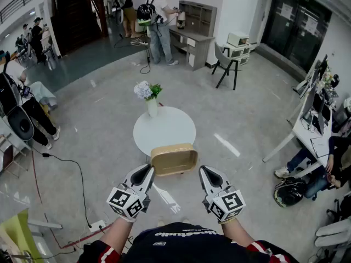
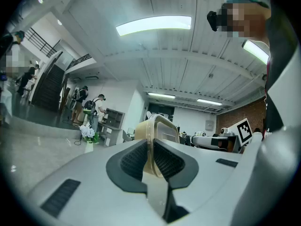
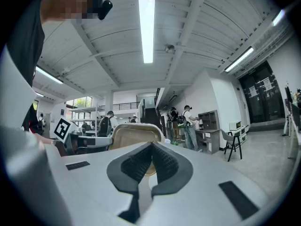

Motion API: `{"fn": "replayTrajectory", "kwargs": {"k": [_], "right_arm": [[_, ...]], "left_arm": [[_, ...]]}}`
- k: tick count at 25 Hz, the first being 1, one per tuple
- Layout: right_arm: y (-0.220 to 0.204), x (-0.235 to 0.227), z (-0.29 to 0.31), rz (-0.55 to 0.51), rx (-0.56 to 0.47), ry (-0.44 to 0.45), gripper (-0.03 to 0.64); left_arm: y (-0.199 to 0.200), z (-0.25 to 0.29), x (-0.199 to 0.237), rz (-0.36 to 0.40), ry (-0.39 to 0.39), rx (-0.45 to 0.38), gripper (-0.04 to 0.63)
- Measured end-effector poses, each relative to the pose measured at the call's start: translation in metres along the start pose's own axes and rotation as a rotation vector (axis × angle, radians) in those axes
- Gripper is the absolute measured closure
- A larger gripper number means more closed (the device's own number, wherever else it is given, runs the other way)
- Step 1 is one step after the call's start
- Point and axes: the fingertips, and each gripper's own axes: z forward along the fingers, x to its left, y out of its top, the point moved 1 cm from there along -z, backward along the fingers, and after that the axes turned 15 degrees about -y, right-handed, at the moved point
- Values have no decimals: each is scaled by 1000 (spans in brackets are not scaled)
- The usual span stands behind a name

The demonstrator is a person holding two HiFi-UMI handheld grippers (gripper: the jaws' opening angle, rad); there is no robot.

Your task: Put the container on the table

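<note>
Container (image 1: 174,159) is at the table (image 1: 164,127) edge, left claw (image 1: 148,169) and right claw (image 1: 203,170) clamped on its rim.

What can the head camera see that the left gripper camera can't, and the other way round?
Only the head view shows the round white table and the person's forearms. Only the left gripper view shows the long ceiling light and, close up, the left gripper with its jaws shut on the rim of the tan rectangular container. Both views show that container, the white flowers in a vase and the right gripper.
</note>
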Motion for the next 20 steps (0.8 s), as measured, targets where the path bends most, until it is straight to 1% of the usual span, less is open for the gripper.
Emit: {"fn": "replayTrajectory", "kwargs": {"k": [5, 12, 16, 20], "right_arm": [[-1, -3, -8, 3, 1, 6, 601], [1, -5, -5, 5, -4, 4, 601], [0, -2, -6, 16, -3, 22, 603], [2, -8, -6, 22, -3, 8, 601]], "left_arm": [[-4, 0, -11, -6, -4, 1, 543], [-1, -2, -13, 0, 8, 2, 543], [-2, -1, -14, 0, 12, -3, 543], [-2, 0, -15, -5, 18, -5, 543]]}}
